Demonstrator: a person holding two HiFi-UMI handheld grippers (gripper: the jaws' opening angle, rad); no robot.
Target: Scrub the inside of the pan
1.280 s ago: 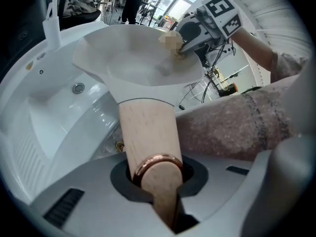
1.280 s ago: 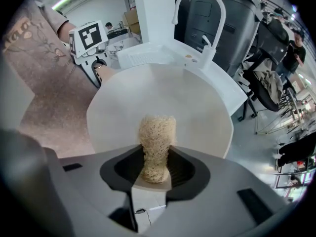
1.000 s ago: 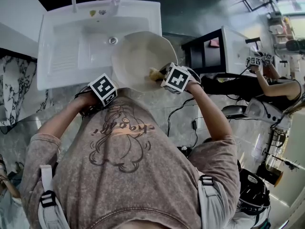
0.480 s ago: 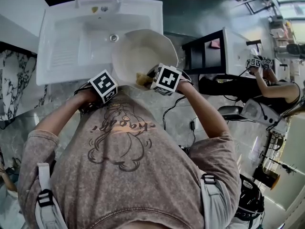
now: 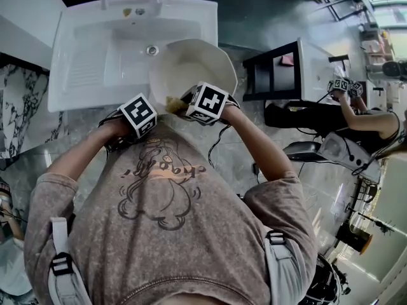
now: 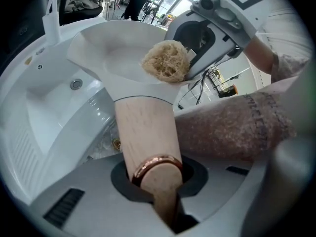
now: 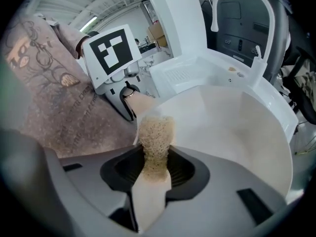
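A cream-white pan [image 5: 191, 72] hangs over the right part of the white sink [image 5: 89, 56]. Its wooden handle [image 6: 145, 137], with a copper ring, runs into my left gripper [image 6: 160, 191], which is shut on it. My right gripper [image 7: 153, 174] is shut on a tan loofah sponge [image 7: 155, 135]. The sponge [image 6: 167, 60] rests on the pan's [image 6: 118, 58] inner wall at the near rim, close to the handle. In the head view the sponge [image 5: 174, 104] shows just left of the right gripper's marker cube [image 5: 206, 102]. The left gripper's marker cube [image 5: 138, 115] sits below the pan's near rim.
The sink has a drain [image 5: 151, 50] and a white faucet [image 7: 242, 14] at its far edge. A black-and-white cabinet [image 5: 286, 68] stands right of the sink. Another person [image 5: 356, 116] with grippers works at the far right. Cables [image 5: 254, 164] lie on the floor.
My right gripper has slid the sponge leftward along the pan's near rim, toward the handle. The left gripper and the pan have stayed put.
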